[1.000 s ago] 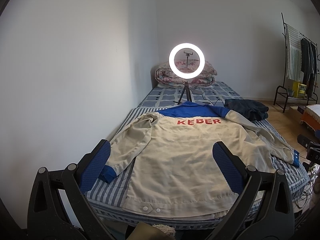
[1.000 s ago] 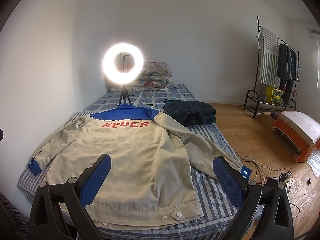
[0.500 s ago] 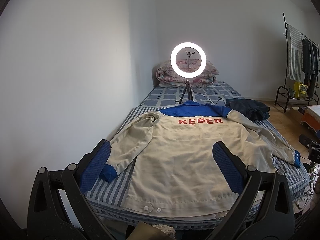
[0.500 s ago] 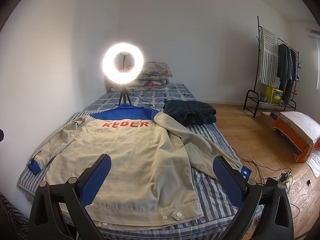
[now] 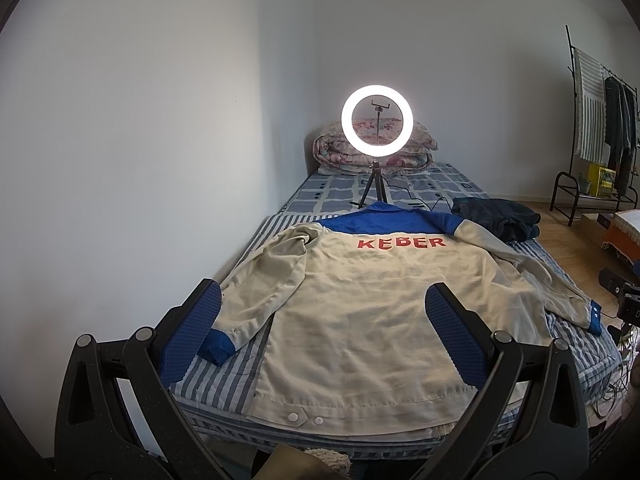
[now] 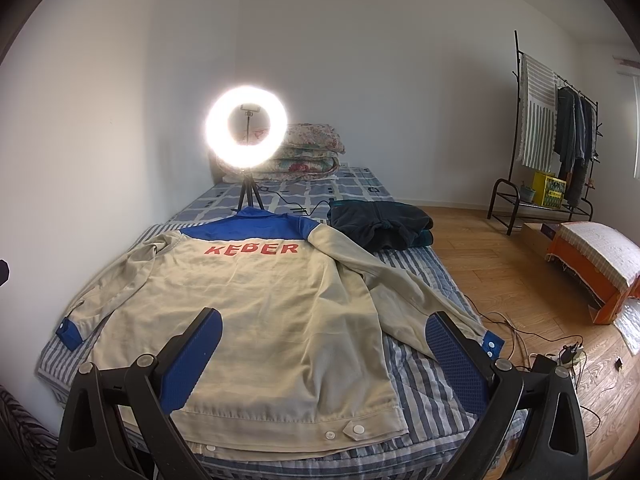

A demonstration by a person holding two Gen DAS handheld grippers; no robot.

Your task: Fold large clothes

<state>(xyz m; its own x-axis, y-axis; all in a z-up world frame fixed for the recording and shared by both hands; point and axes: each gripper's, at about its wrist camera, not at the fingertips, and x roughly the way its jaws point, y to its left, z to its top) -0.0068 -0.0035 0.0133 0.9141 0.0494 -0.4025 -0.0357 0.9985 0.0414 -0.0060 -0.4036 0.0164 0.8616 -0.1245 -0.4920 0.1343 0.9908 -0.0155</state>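
Still nothing has moved: my left tool [image 5: 320, 336] and right tool [image 6: 320, 360] hover spread apart over the unfolded jacket [image 5: 360, 304].

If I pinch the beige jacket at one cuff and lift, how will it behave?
Likely floppy: the jacket lies flat with soft wrinkles, and its sleeve drapes loosely, so a cuff pinch probably lifts the sleeve alone. It is large, so the body may drag across the striped bedding.
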